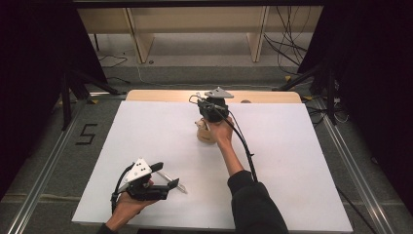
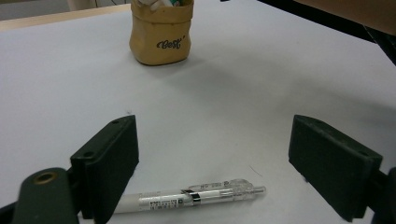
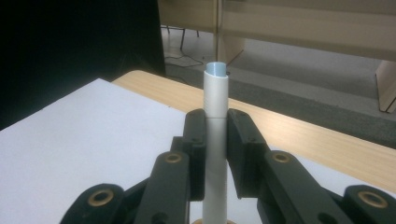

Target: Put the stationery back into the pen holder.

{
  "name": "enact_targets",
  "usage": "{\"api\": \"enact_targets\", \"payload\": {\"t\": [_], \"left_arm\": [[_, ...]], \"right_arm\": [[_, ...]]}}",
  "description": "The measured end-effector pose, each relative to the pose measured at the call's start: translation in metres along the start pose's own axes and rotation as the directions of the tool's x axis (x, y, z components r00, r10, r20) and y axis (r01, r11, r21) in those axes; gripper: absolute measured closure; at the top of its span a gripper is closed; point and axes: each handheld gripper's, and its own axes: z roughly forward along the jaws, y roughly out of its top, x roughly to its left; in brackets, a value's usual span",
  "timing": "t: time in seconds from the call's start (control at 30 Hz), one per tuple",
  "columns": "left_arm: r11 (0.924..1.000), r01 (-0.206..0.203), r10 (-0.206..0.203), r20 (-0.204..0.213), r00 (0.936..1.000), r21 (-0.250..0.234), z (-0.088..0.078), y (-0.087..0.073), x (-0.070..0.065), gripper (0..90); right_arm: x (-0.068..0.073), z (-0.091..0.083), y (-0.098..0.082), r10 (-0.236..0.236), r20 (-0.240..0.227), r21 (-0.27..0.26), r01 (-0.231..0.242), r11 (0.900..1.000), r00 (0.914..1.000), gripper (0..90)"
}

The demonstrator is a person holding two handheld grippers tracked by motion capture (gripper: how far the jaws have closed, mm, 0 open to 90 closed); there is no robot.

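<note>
Where the white table sheet (image 1: 292,161) meets its far wooden edge, the right gripper (image 1: 213,111) is seen in the high view held over a tan pouch-shaped holder (image 1: 205,134), the person's right hand (image 1: 221,130) wrapped around it from the near side. In the right gripper view, the jaws are shown closed narrowly on a white marker (image 3: 215,140), which stands upright between the pads, its pale blue end cap uppermost and its lower end hidden below the frame. The holder is shown again in the left gripper view (image 2: 161,35), resting on the sheet, printed with dark script lettering and already containing other items whose kind cannot be told. The left gripper (image 1: 165,178) is held low at the near left corner of the sheet by the left hand (image 1: 127,204), its jaws spread wide. A clear-barrelled pen (image 2: 187,198) is seen lying flat on the sheet between those jaws, nearer the left-hand jaw in that view and gripped by neither pad. Pen and holder lie well apart.
</note>
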Motion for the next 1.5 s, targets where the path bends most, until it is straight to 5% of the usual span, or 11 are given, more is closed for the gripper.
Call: {"api": "enact_targets", "payload": {"t": [0.97,1.3,1.5], "left_arm": [[1.0,-0.002,0.002,0.0,1.0,-0.004,0.001,0.0,0.0,15.6],[1.0,-0.001,0.001,-0.001,1.0,0.0,0.0,0.0,0.0,15.6],[0.9999,0.008,-0.008,-0.005,1.0,-0.007,0.0,0.0,0.001,15.6]], "right_arm": [[0.0,-0.002,-0.013,-0.014,-0.005,0.027,0.014,1.0,0.9999,77.2],[0.001,-0.018,-0.001,-0.011,-0.03,-0.019,0.01,1.0,0.9995,58.6],[-0.004,-0.035,0.003,0.037,-0.068,0.017,-0.036,0.999,0.997,44.8]]}}
